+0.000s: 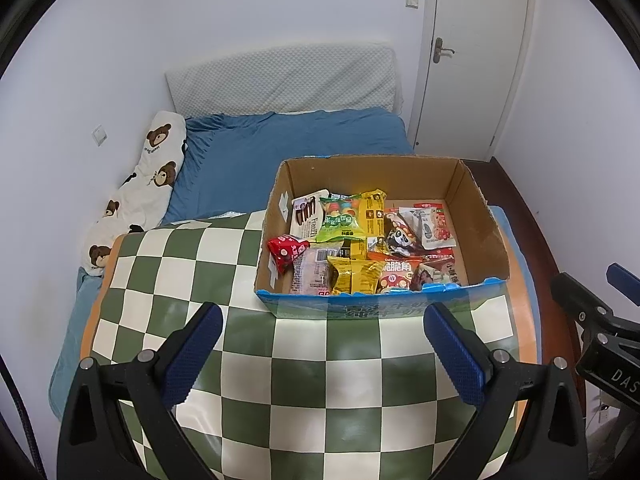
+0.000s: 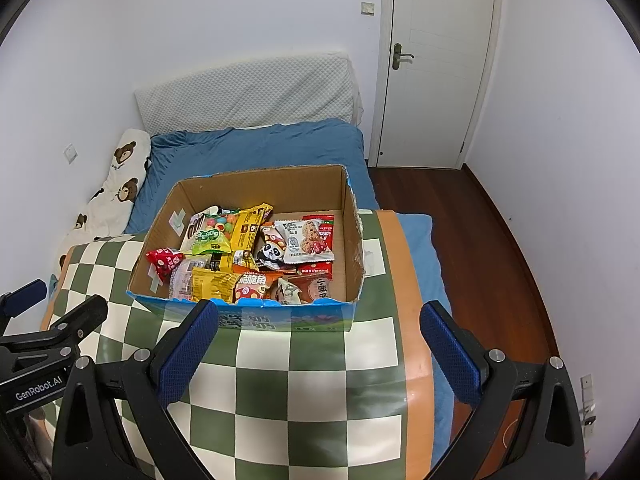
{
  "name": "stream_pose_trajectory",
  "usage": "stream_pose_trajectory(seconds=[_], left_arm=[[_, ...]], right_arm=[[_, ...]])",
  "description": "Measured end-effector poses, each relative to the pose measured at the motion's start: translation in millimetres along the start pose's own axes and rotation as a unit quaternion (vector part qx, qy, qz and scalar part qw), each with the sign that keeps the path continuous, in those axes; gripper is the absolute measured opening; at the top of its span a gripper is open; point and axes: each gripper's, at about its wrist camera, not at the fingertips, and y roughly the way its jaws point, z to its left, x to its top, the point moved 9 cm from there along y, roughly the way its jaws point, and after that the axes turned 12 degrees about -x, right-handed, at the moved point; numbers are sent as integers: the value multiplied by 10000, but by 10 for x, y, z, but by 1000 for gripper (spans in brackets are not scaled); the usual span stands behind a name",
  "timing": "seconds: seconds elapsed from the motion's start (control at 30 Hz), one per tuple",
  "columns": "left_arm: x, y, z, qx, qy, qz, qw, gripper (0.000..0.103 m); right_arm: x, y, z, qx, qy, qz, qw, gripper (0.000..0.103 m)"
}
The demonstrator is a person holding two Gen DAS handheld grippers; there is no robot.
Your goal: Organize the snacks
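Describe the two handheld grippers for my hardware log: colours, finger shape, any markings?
Both match: the left gripper and right gripper have matte black angular frames with silver bolts and flat fingers faced with textured blue pads. White lettering shows on each body: "GenRobot.AI" and a partial "DAS".

One box (image 1: 476, 200), two tongs (image 1: 322, 344) (image 2: 318, 344)

Matt cardboard box (image 1: 486, 216); glossy, probably plastic, snack packets (image 1: 344, 224).
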Motion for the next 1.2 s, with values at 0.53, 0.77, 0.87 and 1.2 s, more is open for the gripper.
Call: stream_pose_trajectory(seconds=[0.53, 0.77, 0.87, 1.2], left_arm=[[26, -29, 17, -17, 27, -52, 10000, 103], [24, -40, 16, -23, 39, -64, 10000, 103], [22, -42, 16, -28, 36, -72, 10000, 103], [27, -52, -1, -45, 32, -89, 9999, 103]], right_arm=[[-19, -59, -21, 33, -10, 3, 10000, 102], [0, -82, -39, 35, -30, -29, 10000, 102], [25, -92, -40, 46, -44, -29, 10000, 102], [30, -91, -39, 43, -54, -3, 10000, 102]])
